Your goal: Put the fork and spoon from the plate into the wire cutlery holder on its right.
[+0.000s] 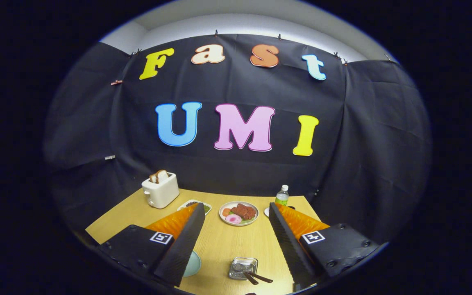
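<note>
While claw (pixel 236 246) gapes wide, wire holder (pixel 243 268) with two utensils sits between fingers.

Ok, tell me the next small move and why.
Probably tip the gripper down toward the blue plate to check it. Its fingers are wide open and empty, two dark handles already lean out of the wire holder, and the left finger hides most of that plate.

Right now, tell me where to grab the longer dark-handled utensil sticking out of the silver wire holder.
Grip the longer dark-handled utensil by its bare handle, which juts clear of the silver wire holder towards the right finger. Probably come from above, fingers straddling the handle crosswise; its head sits in the holder, too small to make out. The gripper is wide open, holding nothing.
</note>
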Demonstrator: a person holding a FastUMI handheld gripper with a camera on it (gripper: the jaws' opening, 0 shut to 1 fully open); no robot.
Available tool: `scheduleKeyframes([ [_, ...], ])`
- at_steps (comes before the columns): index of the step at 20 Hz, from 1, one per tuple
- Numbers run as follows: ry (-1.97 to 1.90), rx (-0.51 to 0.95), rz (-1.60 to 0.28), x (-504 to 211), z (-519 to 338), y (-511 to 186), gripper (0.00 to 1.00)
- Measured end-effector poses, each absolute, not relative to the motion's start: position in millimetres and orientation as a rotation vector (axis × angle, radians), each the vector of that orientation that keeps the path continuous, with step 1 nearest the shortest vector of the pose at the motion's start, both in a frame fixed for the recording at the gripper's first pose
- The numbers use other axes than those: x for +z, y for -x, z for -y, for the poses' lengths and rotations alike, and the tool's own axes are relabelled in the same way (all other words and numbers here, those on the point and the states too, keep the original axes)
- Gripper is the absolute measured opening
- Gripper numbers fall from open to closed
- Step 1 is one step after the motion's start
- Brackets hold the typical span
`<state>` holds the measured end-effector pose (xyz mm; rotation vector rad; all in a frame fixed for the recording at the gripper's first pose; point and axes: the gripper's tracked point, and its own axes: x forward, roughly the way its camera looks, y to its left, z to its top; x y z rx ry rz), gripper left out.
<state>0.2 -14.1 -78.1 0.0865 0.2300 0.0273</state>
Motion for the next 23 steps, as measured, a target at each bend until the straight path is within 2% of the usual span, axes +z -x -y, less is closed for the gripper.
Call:
scheduleKeyframes([
  [23, -0.04, 0.044, -0.246, -85, 19, -5, 0.98],
])
